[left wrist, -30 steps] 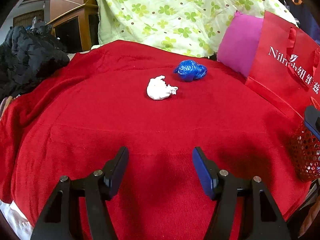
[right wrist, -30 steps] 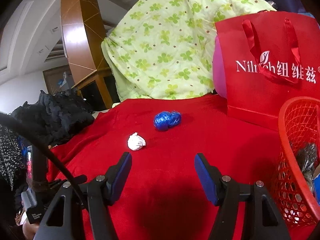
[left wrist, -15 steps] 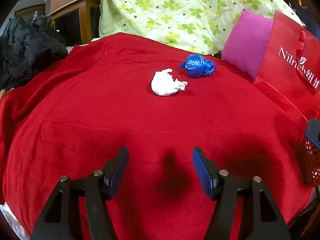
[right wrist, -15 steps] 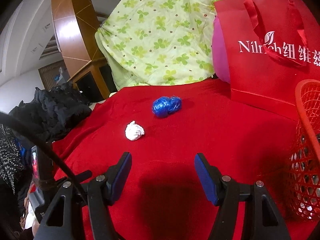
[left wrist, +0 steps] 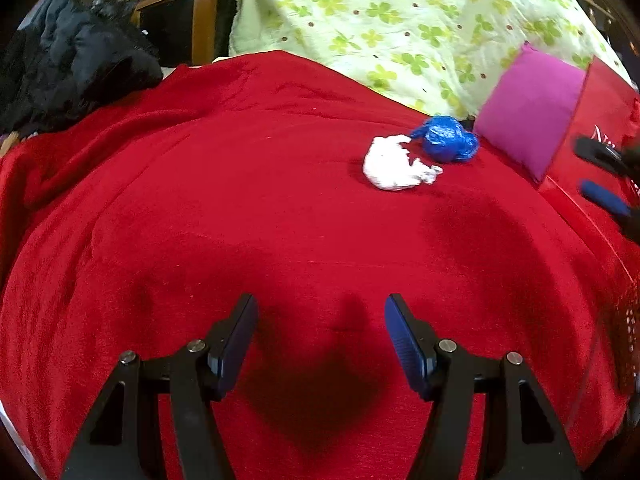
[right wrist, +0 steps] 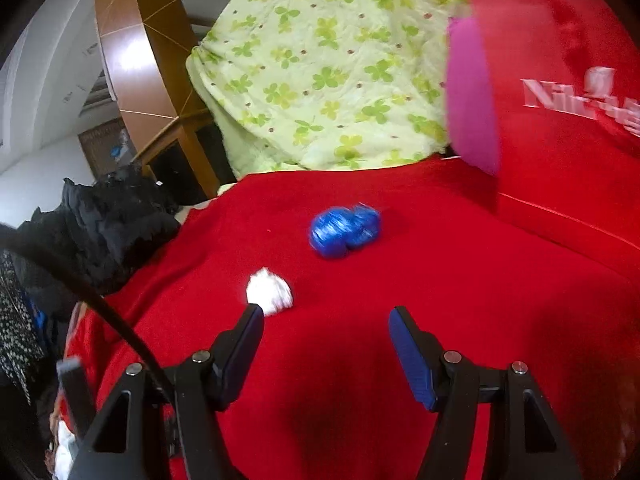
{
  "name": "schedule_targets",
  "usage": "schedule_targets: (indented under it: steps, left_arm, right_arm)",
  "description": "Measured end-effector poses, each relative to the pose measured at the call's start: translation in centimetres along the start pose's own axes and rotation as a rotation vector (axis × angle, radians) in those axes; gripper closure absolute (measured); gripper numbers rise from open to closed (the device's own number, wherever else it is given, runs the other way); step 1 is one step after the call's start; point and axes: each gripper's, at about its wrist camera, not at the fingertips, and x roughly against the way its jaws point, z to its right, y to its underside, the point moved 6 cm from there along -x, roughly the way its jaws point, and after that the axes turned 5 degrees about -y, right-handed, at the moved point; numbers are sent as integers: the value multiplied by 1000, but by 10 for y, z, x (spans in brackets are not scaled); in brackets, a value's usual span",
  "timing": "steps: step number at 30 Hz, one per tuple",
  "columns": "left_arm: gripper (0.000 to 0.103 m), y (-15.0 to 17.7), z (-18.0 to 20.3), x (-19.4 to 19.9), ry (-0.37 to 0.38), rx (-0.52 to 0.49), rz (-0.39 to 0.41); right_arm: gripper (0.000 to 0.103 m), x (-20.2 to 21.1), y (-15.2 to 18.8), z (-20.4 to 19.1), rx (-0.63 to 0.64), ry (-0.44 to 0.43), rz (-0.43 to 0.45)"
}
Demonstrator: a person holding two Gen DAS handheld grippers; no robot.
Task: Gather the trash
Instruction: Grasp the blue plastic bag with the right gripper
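A crumpled white paper ball (left wrist: 394, 164) and a crumpled blue plastic wad (left wrist: 448, 139) lie side by side on the red blanket (left wrist: 240, 220). My left gripper (left wrist: 320, 332) is open and empty, well short of them and to their left. My right gripper (right wrist: 326, 340) is open and empty; the white ball (right wrist: 270, 291) sits just beyond its left fingertip and the blue wad (right wrist: 344, 231) lies farther ahead. The right gripper's blue pads also show at the right edge of the left wrist view (left wrist: 604, 196).
A red shopping bag (right wrist: 560, 100) and a magenta cushion (left wrist: 532, 108) stand at the right. A green clover quilt (left wrist: 400, 20) is heaped behind. Black clothing (left wrist: 68, 68) lies at the left by a wooden frame. A red mesh basket edge (left wrist: 628, 320) shows at far right.
Both grippers have moved forward toward the trash. The left view has swung left, shifting the trash to the right. The right gripper has moved left; the basket has left its view.
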Motion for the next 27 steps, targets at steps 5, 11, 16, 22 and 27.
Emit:
schedule_targets:
  steps: [5, 11, 16, 22, 27]
  left_arm:
    - [36, 0, 0, -2, 1, -7, 7]
    - [36, -2, 0, -2, 25, 0, 7]
    - [36, -5, -2, -2, 21, 6, 15]
    - [36, -5, -1, -2, 19, 3, 14]
    - [36, -5, -2, -2, 9, -1, 18]
  right_arm:
    - [34, -80, -40, 16, -140, -41, -86]
    - [34, -155, -64, 44, -350, -52, -144]
    - [34, -195, -65, 60, -472, -15, -197]
    - [34, -224, -61, 70, -537, 79, -227]
    - [48, -232, -61, 64, -455, 132, -221]
